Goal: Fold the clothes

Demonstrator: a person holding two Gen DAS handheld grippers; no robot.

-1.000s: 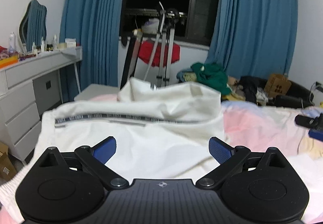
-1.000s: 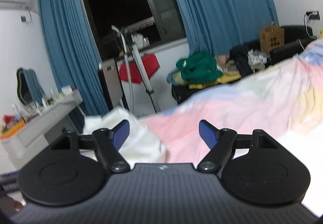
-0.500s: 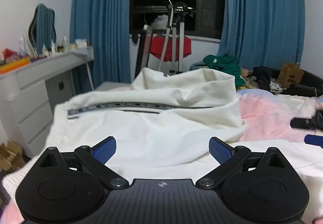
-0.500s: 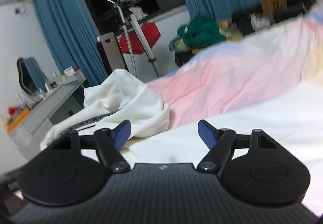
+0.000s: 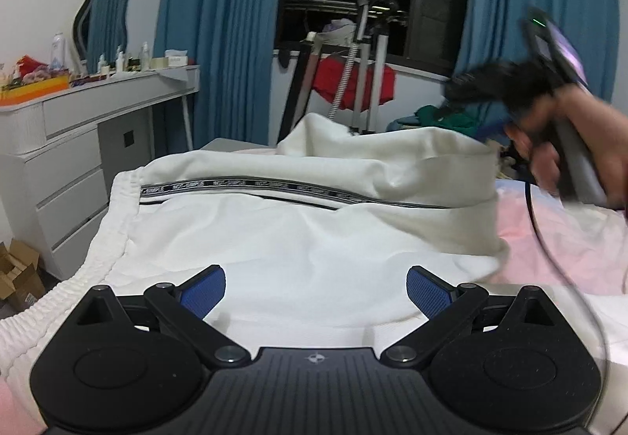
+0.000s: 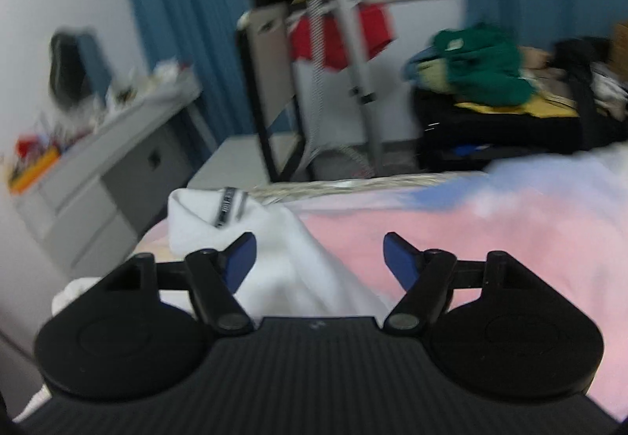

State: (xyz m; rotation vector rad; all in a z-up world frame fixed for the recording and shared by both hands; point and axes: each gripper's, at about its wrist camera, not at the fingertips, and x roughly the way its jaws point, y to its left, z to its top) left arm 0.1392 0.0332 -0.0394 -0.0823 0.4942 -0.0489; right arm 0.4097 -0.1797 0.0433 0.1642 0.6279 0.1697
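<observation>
White trousers (image 5: 298, 239) lay crosswise ahead of the spread, empty left gripper (image 5: 316, 288); right gripper (image 6: 318, 258), jaws just narrowed yet empty, faced their lower-left end.

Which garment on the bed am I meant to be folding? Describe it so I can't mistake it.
Start from the bed with the pink sheet in front of the blue curtains. On its near side, toward the white dresser, lies a rumpled white garment. It alone carries a black lettered stripe and a ribbed elastic hem.
</observation>
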